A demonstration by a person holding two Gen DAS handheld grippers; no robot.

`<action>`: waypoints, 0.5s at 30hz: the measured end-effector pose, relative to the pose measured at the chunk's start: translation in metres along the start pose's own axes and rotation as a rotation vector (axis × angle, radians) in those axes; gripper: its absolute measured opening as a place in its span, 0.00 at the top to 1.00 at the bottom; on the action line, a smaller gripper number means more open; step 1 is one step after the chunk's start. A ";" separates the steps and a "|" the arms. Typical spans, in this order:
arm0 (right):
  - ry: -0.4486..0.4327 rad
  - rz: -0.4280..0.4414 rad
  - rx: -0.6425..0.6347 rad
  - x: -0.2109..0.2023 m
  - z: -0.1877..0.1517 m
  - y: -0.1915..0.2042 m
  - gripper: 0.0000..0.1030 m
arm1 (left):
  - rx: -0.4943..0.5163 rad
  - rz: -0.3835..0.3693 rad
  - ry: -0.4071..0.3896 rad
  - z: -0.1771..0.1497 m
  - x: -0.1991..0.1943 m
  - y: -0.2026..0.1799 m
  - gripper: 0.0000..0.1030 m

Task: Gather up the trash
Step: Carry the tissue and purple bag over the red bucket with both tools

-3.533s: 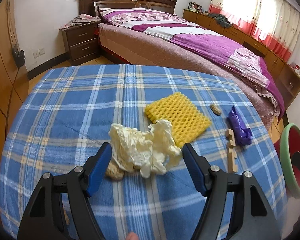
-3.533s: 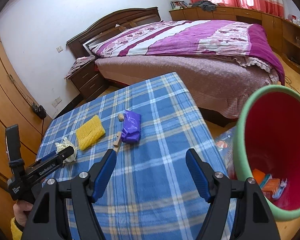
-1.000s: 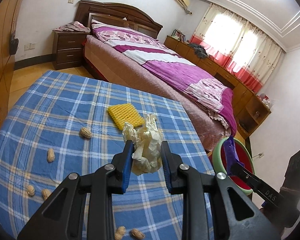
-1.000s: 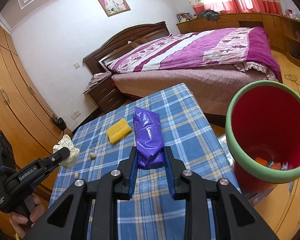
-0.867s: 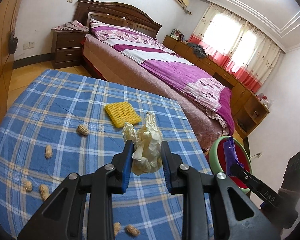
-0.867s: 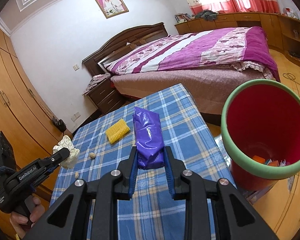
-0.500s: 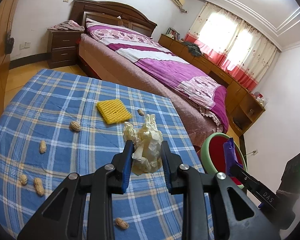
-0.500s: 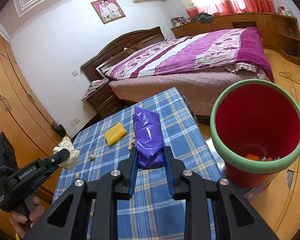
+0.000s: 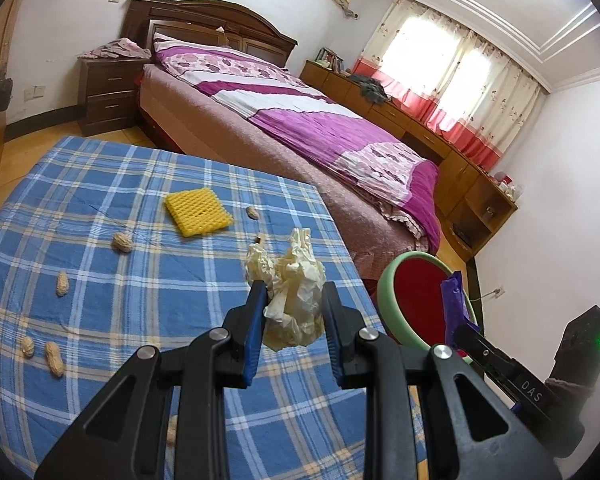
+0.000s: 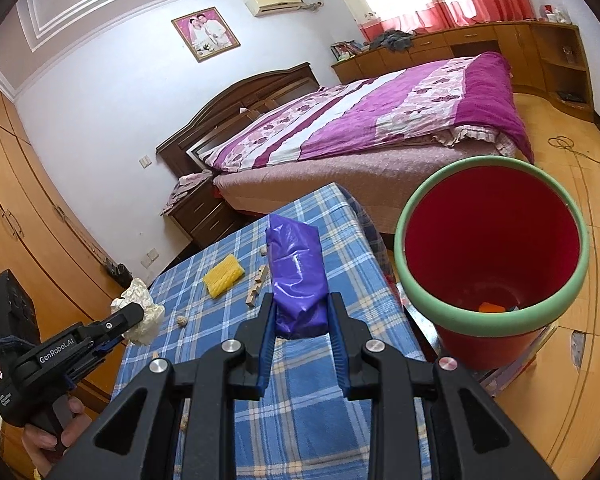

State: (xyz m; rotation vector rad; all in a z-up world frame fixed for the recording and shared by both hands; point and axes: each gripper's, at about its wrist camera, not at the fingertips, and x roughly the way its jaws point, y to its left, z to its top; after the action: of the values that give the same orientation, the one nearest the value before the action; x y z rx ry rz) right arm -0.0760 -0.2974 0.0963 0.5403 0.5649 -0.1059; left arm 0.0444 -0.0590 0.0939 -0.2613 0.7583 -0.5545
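Note:
My left gripper [image 9: 294, 300] is shut on a crumpled cream tissue [image 9: 296, 292] and holds it above the right part of the blue plaid table [image 9: 112, 280]. My right gripper [image 10: 300, 304] is shut on a purple plastic bag [image 10: 296, 276], lifted above the table's end, left of the red bin with a green rim [image 10: 492, 256]. The bin holds a few scraps. In the left wrist view the bin [image 9: 416, 300] stands past the table's right edge, with the purple bag [image 9: 454, 296] over it. A yellow foam net [image 9: 198, 212] lies on the table.
Several peanuts [image 9: 122, 242] lie scattered on the table, and small wooden blocks [image 10: 258, 290] lie near the yellow net. A bed [image 9: 300, 128] with a purple cover stands behind the table. Wooden wardrobes [image 10: 28, 216] line the left wall.
Both grippers closed on their items and lifted them off the table. Over the last second both have moved right, toward the bin, which now sits closer in both views.

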 end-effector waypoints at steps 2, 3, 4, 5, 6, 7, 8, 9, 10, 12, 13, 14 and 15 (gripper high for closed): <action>-0.009 -0.002 0.004 -0.005 0.001 -0.002 0.73 | 0.005 -0.007 0.004 -0.001 0.000 -0.004 0.73; -0.015 -0.004 0.007 -0.007 0.001 -0.004 0.73 | 0.010 -0.014 0.006 -0.001 0.001 -0.007 0.73; -0.018 -0.005 0.010 -0.009 0.002 -0.005 0.73 | 0.015 -0.018 0.008 -0.001 0.002 -0.009 0.73; -0.024 -0.007 0.015 -0.011 0.002 -0.007 0.73 | 0.021 -0.023 0.011 -0.002 0.003 -0.012 0.73; -0.028 -0.010 0.016 -0.013 0.001 -0.007 0.73 | 0.027 -0.028 0.013 -0.002 0.003 -0.015 0.73; -0.033 -0.014 0.020 -0.015 0.002 -0.009 0.73 | 0.032 -0.032 0.015 -0.002 0.004 -0.017 0.73; -0.035 -0.016 0.023 -0.017 0.002 -0.011 0.73 | 0.040 -0.037 0.018 -0.002 0.005 -0.021 0.73; -0.039 -0.019 0.027 -0.019 0.002 -0.013 0.73 | 0.047 -0.042 0.021 -0.003 0.006 -0.024 0.73; -0.043 -0.022 0.031 -0.021 0.002 -0.015 0.73 | 0.054 -0.047 0.023 -0.003 0.007 -0.027 0.73; -0.049 -0.028 0.039 -0.024 0.002 -0.019 0.73 | 0.066 -0.054 0.028 -0.003 0.009 -0.032 0.73; -0.052 -0.030 0.044 -0.025 0.003 -0.021 0.73 | 0.075 -0.059 0.032 -0.003 0.011 -0.036 0.73; -0.055 -0.033 0.049 -0.026 0.003 -0.023 0.73 | 0.082 -0.064 0.034 -0.003 0.012 -0.040 0.73; -0.057 -0.035 0.053 -0.027 0.004 -0.026 0.73 | 0.092 -0.069 0.038 -0.004 0.014 -0.045 0.73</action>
State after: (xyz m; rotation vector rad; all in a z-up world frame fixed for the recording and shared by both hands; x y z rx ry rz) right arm -0.1032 -0.3233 0.1016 0.5777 0.5170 -0.1692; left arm 0.0334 -0.1040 0.1016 -0.1925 0.7602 -0.6600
